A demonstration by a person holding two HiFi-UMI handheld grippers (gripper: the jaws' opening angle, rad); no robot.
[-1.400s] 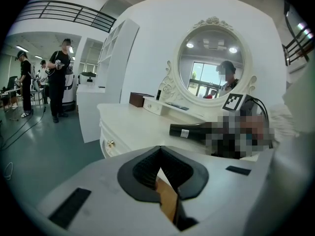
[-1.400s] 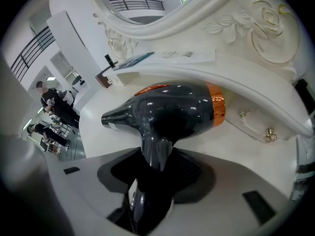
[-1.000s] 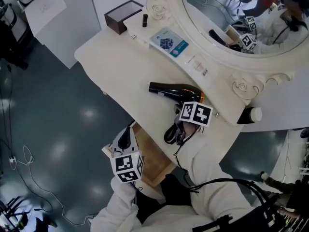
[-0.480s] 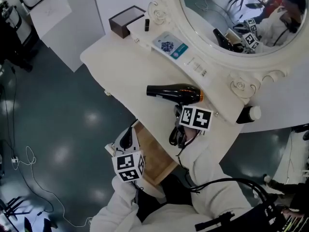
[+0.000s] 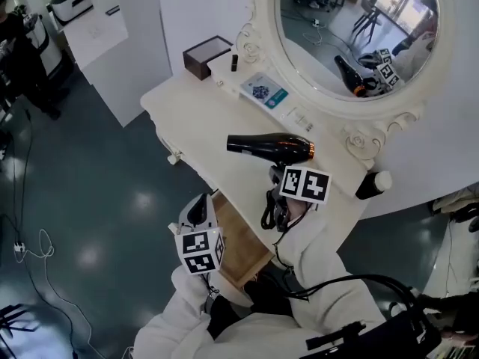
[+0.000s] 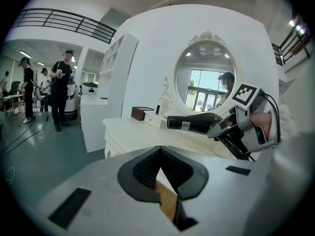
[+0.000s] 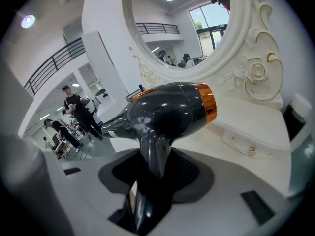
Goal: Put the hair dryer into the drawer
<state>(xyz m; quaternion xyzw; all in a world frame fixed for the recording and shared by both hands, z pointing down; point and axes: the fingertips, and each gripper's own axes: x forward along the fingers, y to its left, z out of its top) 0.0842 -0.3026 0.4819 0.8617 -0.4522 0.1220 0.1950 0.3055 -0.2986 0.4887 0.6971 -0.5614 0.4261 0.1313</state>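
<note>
**A:** Where's the hair dryer (image 7: 167, 113)?

**B:** In the right claw (image 7: 156, 167), clamped by its handle, with the barrel level over the cream surface (image 5: 202, 118). Gripping the slim handle probably leaves the bulky body free.

**A:** What's it made of?

**B:** Glossy black plastic, with a tapering nozzle and an orange band at the rear.

**A:** And the left claw (image 6: 160, 156)?

**B:** Its tips are together and it's empty. It hangs just left of the open, wood-bottomed drawer (image 5: 241, 247), likely keeping clear.

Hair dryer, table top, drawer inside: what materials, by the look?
Hair dryer: glossy dark plastic, judging by sharp reflections; orange ring looks metallic, perhaps plated.
Table: cream painted finish, smooth satin; base material unclear.
Drawer: bare light brown wood or board, matte.
</note>
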